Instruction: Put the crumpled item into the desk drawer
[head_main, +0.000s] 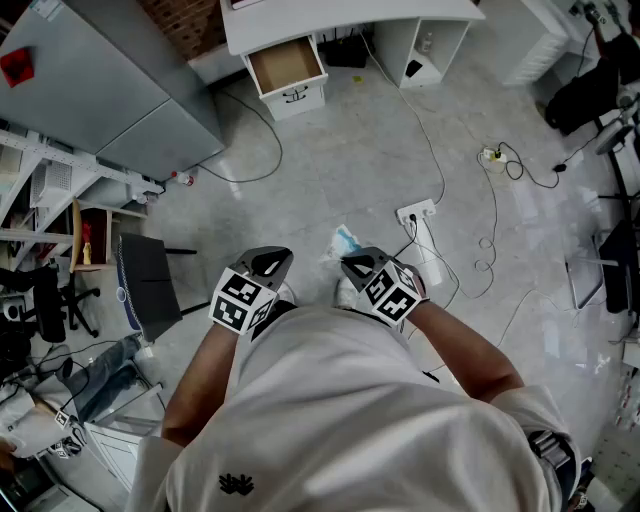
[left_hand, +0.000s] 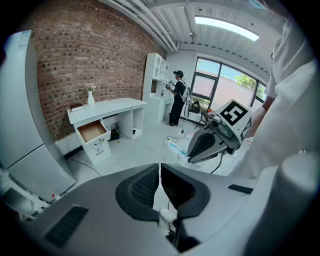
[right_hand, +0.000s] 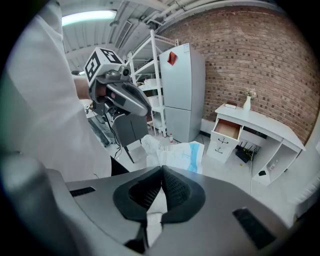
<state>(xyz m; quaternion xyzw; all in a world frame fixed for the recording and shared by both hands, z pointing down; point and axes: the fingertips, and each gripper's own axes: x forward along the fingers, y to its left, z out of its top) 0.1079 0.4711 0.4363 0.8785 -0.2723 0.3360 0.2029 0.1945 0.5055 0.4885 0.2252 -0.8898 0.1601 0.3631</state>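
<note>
My right gripper (head_main: 354, 263) is shut on a crumpled white and blue paper item (head_main: 345, 240). In the right gripper view the item (right_hand: 176, 152) sticks out past the closed jaws of that gripper (right_hand: 161, 170). My left gripper (head_main: 270, 260) is beside it, with its jaws shut together and nothing between them (left_hand: 160, 168). The white desk (head_main: 330, 20) stands several steps ahead against the brick wall, and its top drawer (head_main: 287, 64) is pulled open with a bare wooden bottom. The drawer (right_hand: 227, 129) also shows in the right gripper view, and the drawer (left_hand: 92, 131) appears again in the left gripper view.
A grey fridge (head_main: 90, 80) stands left of the desk. A power strip (head_main: 417, 212) and loose cables (head_main: 490, 230) lie on the floor ahead to the right. A black chair (head_main: 148, 275) and white shelving (head_main: 40, 190) are on the left. A person (left_hand: 177, 97) stands far off by the window.
</note>
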